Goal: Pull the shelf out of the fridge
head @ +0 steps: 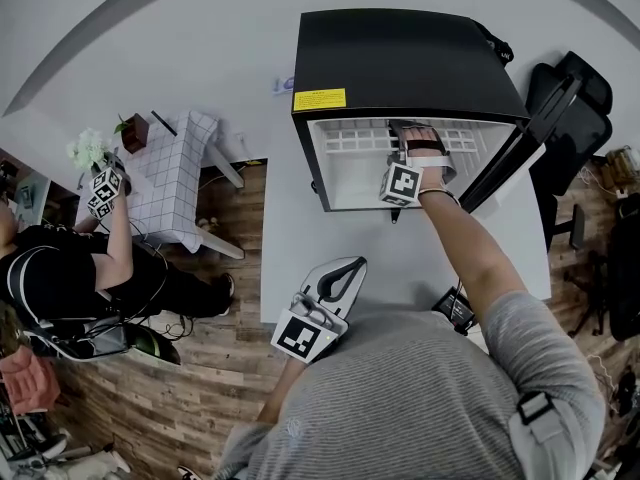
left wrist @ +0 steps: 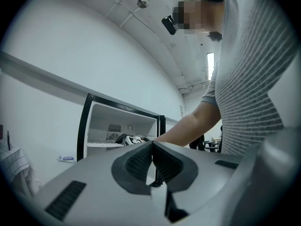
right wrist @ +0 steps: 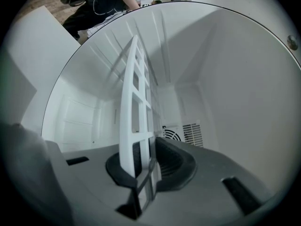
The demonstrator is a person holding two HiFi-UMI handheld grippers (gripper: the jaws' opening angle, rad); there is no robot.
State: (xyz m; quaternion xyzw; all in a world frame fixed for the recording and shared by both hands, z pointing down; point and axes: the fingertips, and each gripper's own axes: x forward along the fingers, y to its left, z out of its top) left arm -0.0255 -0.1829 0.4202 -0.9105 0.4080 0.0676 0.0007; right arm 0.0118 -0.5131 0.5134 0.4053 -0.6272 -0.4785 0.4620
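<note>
Shelf [right wrist: 134, 102]: white plastic grid inside the open mini fridge [head: 400, 58], at mid height, running straight ahead of the right tongs [right wrist: 146, 161] toward the back wall vent. The right tongs are clamped on its front bar, one pad on each face, near the middle of the front edge. Likely light and stiff. Smooth plastic, so it may slip under a loose pinch. The thin bars could crack if twisted. The thicker front bar looks like the best hold, and a mid-edge grip should let it slide out straight without jamming against the side walls. The black fridge door [head: 540, 118] is swung open to the right of those tongs. The left tongs [left wrist: 151, 159] are closed together with nothing between them, well back from the fridge by the near counter [head: 290, 248] edge.
</note>
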